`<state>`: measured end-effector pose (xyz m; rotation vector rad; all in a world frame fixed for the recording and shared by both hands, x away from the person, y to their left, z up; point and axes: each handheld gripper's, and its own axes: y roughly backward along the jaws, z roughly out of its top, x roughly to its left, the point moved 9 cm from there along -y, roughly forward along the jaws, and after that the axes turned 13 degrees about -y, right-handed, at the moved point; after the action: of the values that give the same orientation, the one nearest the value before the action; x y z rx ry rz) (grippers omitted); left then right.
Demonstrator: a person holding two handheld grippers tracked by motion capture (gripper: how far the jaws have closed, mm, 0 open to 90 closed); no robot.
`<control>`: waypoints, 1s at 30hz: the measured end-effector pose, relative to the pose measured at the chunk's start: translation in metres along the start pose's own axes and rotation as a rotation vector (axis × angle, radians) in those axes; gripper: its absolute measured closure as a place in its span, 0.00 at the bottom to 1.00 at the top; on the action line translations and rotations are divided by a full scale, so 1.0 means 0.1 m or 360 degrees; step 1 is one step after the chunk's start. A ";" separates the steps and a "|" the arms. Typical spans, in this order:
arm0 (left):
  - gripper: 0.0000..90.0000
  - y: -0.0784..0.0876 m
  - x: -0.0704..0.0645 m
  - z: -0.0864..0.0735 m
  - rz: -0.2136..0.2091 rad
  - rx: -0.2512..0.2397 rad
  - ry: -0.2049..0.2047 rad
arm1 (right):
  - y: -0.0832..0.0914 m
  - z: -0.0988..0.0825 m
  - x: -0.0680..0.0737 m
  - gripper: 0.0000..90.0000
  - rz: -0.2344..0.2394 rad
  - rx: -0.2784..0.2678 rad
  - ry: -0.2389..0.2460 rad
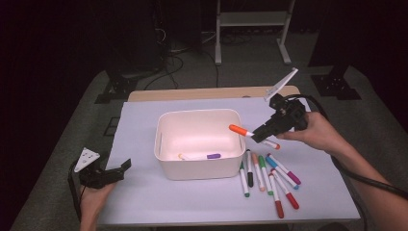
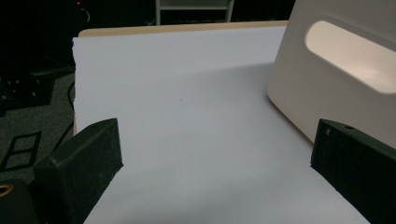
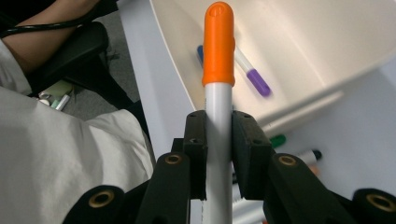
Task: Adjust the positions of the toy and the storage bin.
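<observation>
My right gripper (image 1: 260, 134) is shut on a white marker with an orange cap (image 1: 238, 129), held in the air over the right rim of the white bin (image 1: 199, 169). In the right gripper view the pads (image 3: 196, 135) clamp the barrel, and the orange cap (image 3: 218, 46) points over the bin's (image 3: 303, 42) inside. A purple-capped marker (image 1: 213, 156) and another marker (image 1: 183, 156) lie on the bin's floor. My left gripper (image 1: 113, 172) rests at the table's front left, open with nothing between its jaws (image 2: 217, 140).
Several coloured markers (image 1: 269, 179) lie loose on the white sheet (image 1: 144, 192) to the right of the bin. In the left gripper view the bin's handle wall (image 2: 317, 93) stands at the right. Stands and cables fill the dark floor beyond the table.
</observation>
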<state>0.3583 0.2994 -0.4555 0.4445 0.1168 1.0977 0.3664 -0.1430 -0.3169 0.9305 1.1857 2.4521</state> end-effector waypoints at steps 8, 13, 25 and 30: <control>0.01 0.00 0.00 0.01 -0.0009 -0.0009 -0.0004 | -0.33 0.33 0.15 0.84 0.0050 0.0090 0.0109; 0.01 -0.02 -0.01 0.02 -0.0018 -0.0009 -0.0016 | -0.52 0.49 0.23 0.84 0.0086 0.0124 0.0172; 0.01 -0.02 -0.02 0.03 -0.0025 -0.0023 -0.0010 | -0.99 0.74 0.26 0.84 0.0120 0.0247 0.0236; 0.01 -0.01 -0.01 0.03 -0.0024 -0.0026 -0.0006 | -1.15 0.77 0.23 0.84 0.0100 0.0304 0.0243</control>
<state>0.3595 0.2970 -0.4537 0.4306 0.1075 1.0823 0.3942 -0.0123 -0.3606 0.8536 1.4853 2.5322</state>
